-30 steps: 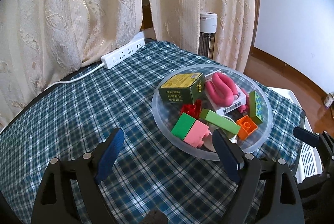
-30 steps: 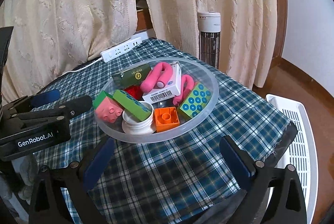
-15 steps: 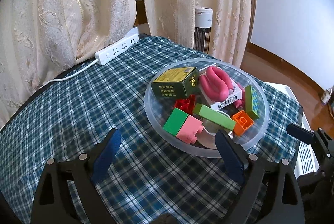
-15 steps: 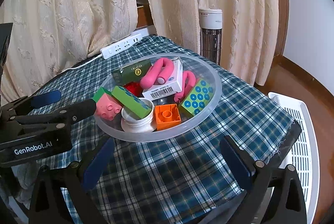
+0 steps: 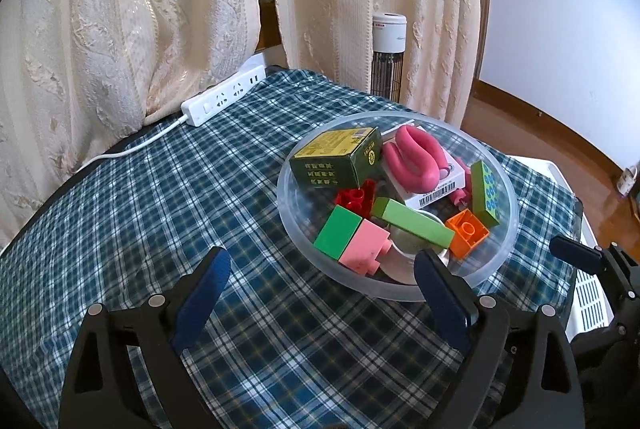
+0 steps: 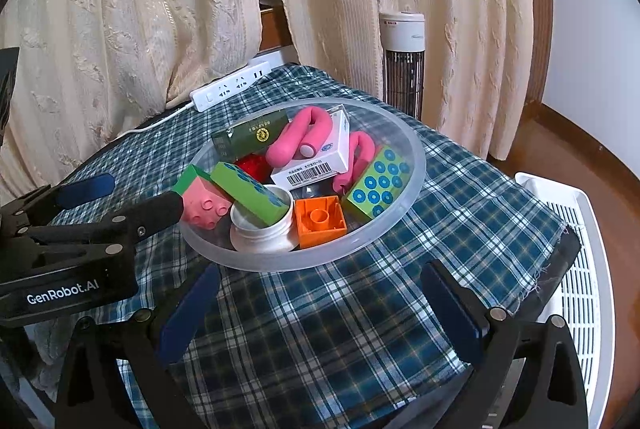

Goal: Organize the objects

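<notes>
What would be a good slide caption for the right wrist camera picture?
Open right tongs face a clear bowl of toy blocks and boxes on a checked tablecloth.

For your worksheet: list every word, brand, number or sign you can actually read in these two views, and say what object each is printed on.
"GenRobot.AI": white lettering on the body of the left gripper.
Dark green box: yellow panel, Chinese lettering and a round gold emblem, too blurred to read.
White box: barcode label with small print and a blue round logo, too small to read.
White tower heater: small red mark on top, unreadable.
</notes>
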The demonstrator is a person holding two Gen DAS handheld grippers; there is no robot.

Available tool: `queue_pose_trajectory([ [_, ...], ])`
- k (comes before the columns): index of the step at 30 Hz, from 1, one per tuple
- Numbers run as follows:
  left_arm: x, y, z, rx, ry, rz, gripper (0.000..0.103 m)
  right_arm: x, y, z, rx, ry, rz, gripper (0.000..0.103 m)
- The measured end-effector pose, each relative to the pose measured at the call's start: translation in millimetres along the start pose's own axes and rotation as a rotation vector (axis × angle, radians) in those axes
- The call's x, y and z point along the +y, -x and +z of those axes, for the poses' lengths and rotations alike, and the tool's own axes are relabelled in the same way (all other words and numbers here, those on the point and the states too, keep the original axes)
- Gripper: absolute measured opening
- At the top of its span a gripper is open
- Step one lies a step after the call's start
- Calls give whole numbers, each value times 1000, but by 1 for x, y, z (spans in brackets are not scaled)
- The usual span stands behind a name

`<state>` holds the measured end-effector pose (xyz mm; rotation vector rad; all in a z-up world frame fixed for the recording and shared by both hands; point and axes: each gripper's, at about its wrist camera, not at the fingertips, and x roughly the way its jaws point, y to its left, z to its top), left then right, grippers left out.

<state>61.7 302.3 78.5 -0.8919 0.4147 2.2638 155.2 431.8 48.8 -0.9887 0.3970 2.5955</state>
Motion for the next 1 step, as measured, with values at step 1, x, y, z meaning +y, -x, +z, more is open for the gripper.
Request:
queue_pose_trajectory([
  [1,0,0,0,0,1,2,94,1,0,0,-1,2,0,102],
])
